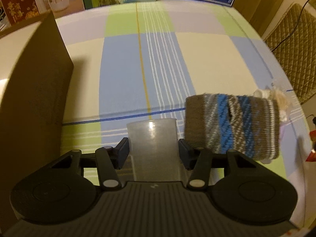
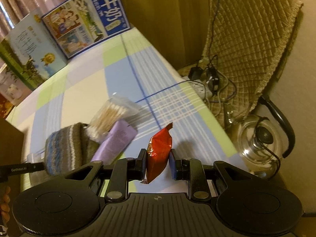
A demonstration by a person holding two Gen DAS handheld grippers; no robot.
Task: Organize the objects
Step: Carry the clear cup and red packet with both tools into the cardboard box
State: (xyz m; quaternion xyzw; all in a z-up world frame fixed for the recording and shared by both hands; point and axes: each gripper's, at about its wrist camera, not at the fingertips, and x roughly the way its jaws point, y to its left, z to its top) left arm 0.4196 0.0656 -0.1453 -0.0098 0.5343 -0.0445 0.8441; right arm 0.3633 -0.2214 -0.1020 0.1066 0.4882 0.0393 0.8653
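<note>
We count one clear plastic cup (image 1: 153,146), one knitted pouch (image 1: 233,126), one red snack packet (image 2: 159,154), one purple pack (image 2: 115,144), one cotton swab box (image 2: 114,116), one kettle (image 2: 260,142).

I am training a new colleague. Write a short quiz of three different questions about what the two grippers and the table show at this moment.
1. True or false: the right gripper is shut on the red foil snack packet.
2. Multiple choice: what stands between the left gripper's fingers? A) translucent plastic cup B) metal kettle C) purple pouch
3. Fill in: the clear box of cotton swabs rests against the grey and blue striped ______.

Key: 1 true. 2 A, the translucent plastic cup. 3 knitted pouch.
</note>
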